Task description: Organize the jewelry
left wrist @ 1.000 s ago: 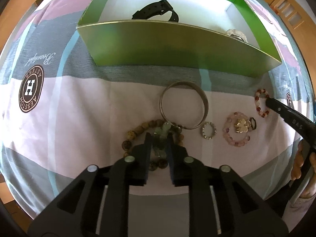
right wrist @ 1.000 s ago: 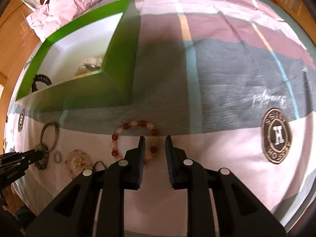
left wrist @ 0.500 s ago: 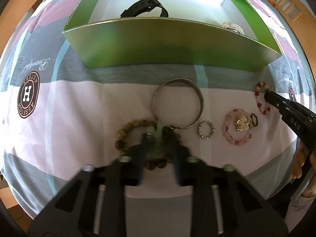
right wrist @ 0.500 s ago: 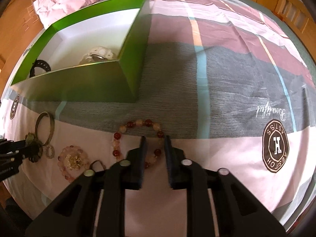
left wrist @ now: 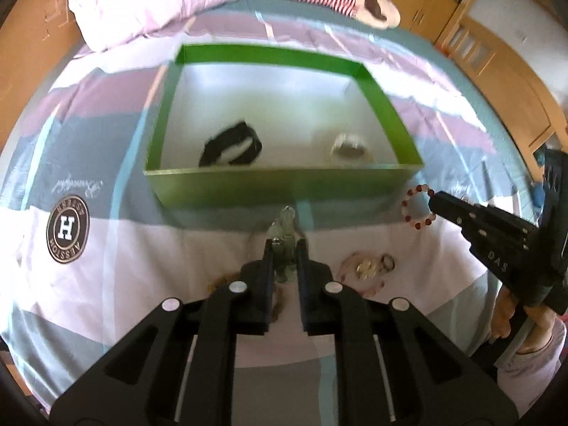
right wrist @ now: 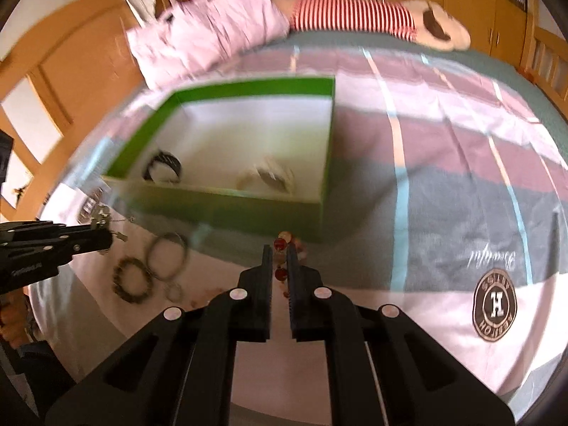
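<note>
My left gripper (left wrist: 285,245) is shut on a pale green bead bracelet (left wrist: 287,218), held up off the bed sheet in front of the green box (left wrist: 284,183). My right gripper (right wrist: 279,248) is shut on a red and white bead bracelet (right wrist: 280,274), which shows as a hanging loop (left wrist: 417,207) in the left wrist view. In the box lie a black band (left wrist: 230,147) and a white bracelet (left wrist: 349,147). On the sheet lie a pink bracelet with a gold flower (left wrist: 365,269), a metal bangle (right wrist: 168,255), a brown bead bracelet (right wrist: 133,280) and a small ring (right wrist: 174,291).
The striped sheet (right wrist: 443,163) carries a round logo patch (right wrist: 495,307). A pink pillow (right wrist: 209,39) and a red-striped plush (right wrist: 355,14) lie beyond the box. Wooden bed rails (left wrist: 472,53) and cupboards stand around. A hand (left wrist: 511,319) holds the right gripper.
Both grippers closed on their bracelets and rose from the sheet, lifting them. Both views tipped up, so the inside of the box and the far end of the bed show.
</note>
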A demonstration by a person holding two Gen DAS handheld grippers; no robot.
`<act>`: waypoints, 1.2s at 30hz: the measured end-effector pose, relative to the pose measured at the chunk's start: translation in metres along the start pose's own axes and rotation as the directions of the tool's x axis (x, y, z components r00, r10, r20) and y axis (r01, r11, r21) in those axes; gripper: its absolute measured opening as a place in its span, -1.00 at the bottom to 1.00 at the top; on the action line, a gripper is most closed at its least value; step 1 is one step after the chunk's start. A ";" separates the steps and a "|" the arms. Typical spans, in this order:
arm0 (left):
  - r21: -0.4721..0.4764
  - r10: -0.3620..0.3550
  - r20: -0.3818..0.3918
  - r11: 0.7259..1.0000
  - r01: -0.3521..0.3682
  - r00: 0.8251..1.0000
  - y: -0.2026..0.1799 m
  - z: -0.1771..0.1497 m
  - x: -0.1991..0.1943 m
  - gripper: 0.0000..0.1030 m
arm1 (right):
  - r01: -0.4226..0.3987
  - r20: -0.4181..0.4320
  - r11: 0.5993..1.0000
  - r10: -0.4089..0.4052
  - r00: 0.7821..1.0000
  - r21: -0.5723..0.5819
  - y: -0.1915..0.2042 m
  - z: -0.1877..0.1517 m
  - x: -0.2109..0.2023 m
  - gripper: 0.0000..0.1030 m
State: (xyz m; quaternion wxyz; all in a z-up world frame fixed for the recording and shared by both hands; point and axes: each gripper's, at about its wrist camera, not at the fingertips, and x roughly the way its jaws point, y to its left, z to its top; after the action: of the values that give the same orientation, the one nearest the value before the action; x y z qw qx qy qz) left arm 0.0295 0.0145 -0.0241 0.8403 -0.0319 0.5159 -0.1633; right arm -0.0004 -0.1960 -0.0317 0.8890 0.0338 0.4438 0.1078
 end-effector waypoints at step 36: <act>0.074 0.232 0.049 0.969 -0.235 0.972 -0.004 -0.009 0.007 -0.76 | 0.059 -0.110 0.997 -0.064 0.992 -0.045 0.008 -0.014 0.030 -0.86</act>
State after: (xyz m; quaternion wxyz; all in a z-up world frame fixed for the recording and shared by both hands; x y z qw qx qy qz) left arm 0.0234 0.0094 -0.0336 0.8646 0.0588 0.4921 -0.0830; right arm 0.0045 -0.1823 -0.0624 0.8664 -0.0043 0.4910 0.0911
